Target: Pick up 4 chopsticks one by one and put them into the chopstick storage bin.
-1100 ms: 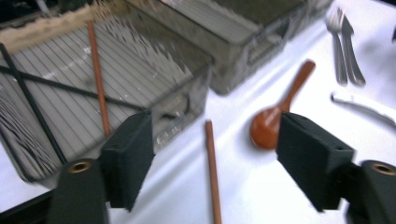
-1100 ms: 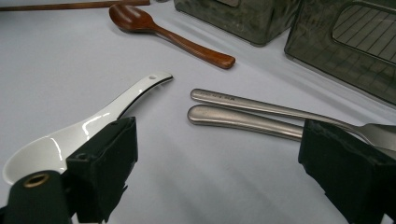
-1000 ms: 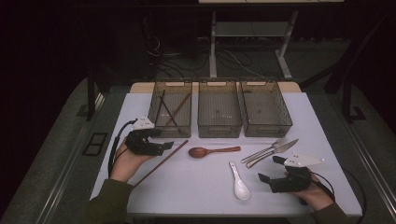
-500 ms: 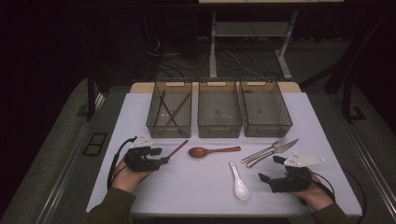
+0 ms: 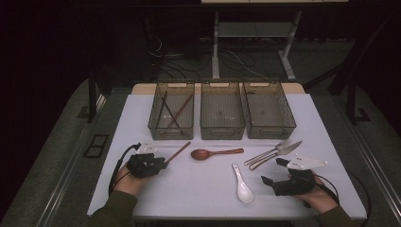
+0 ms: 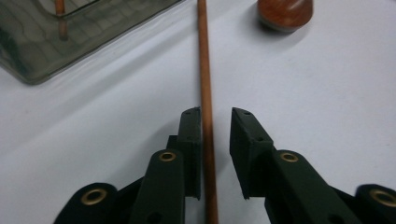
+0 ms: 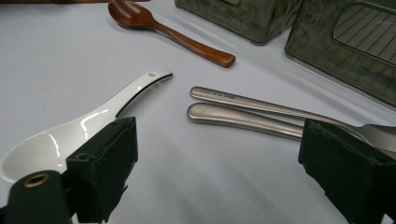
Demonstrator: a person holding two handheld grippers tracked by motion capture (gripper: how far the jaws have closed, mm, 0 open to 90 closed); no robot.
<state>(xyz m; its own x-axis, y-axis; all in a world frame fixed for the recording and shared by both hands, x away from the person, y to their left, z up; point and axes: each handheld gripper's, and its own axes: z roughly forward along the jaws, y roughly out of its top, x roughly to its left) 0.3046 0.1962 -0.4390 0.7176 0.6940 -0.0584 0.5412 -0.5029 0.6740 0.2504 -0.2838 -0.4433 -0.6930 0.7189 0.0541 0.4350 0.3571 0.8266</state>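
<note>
Left tongs are set astride one wooden chopstick, which lies between the slightly parted jaws on the white worktop, just in front of the leftmost of three mesh bins. Right tongs are spread wide near one white spoon. One wooden spoon, one fork and one knife are counted before the bins. Dark floor surrounds the worktop.

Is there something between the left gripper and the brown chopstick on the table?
Nothing visible. The chopstick already lies between the open jaws of the left gripper, against one jaw, with only bare white table around it.
</note>
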